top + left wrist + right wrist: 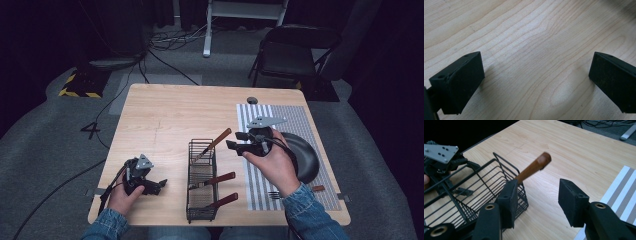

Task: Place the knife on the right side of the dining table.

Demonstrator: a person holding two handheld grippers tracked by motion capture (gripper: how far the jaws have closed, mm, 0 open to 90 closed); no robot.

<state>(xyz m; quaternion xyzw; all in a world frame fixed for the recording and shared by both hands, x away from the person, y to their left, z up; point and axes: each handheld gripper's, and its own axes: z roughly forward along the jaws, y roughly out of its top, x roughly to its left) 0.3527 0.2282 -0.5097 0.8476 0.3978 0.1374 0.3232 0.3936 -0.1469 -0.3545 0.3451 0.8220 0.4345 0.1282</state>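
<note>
High view sits overhead, looking forward and down across the whole worktop [170,110]. Left gripper view hugs bare wood, very close, angled down. Right gripper view rides low, facing the wire basket [474,192] and its wooden handle [534,167], both shared with the high view.

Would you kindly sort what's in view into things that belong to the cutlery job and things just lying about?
Job in hand: basket, three wooden-handled utensils in it, e.g., fork, plate, mat, right gripper, jaws open.

Lying about: chair, floor cables.
</note>
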